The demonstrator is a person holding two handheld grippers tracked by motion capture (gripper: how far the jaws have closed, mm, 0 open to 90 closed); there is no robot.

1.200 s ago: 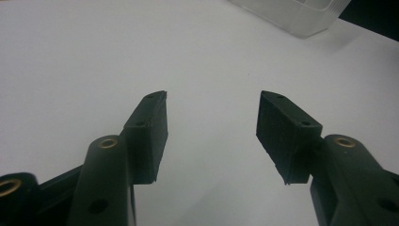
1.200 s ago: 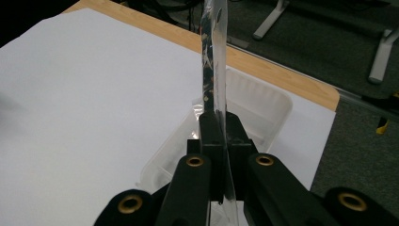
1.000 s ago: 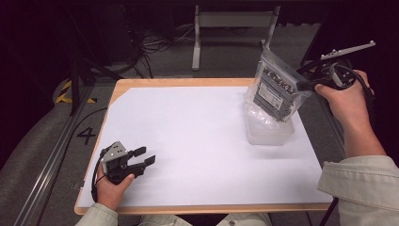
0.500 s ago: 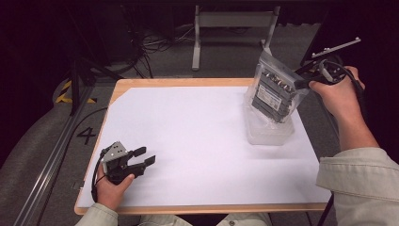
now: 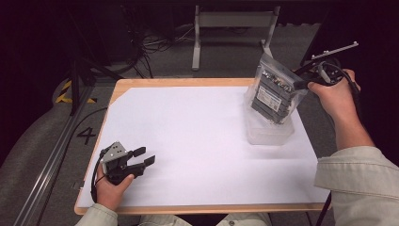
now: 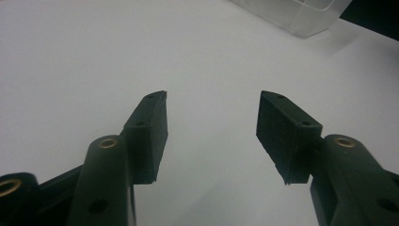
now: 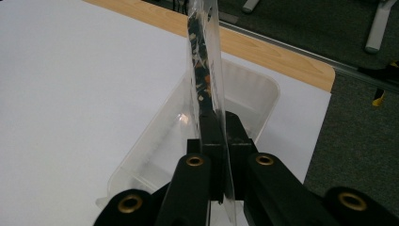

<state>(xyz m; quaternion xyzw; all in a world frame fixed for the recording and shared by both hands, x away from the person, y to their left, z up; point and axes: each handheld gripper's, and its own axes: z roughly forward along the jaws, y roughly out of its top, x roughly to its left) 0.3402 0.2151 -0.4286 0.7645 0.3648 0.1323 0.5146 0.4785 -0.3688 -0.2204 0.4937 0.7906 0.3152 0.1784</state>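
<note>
A clear plastic bag (image 5: 275, 90) holding dark grey blocks with a white label hangs tilted above a clear plastic tub (image 5: 268, 132) at the right of the table. My right gripper (image 5: 301, 80) is shut on the bag's upper edge; in the right gripper view the bag (image 7: 203, 61) stands edge-on between the jaws, over the tub (image 7: 188, 141). My left gripper (image 5: 147, 156) rests near the table's front left corner, open, with nothing between its fingers (image 6: 150, 132). A corner of the tub (image 6: 301, 14) shows far off in the left gripper view.
A white sheet (image 5: 188, 136) covers most of the wooden table (image 5: 188, 82). Beyond the far edge the floor carries cables and a metal stand (image 5: 230, 28). A rail (image 5: 51, 160) runs along the left side.
My right gripper has shifted slightly, turning the bag a little above the tub. The left gripper has stayed where it was.
</note>
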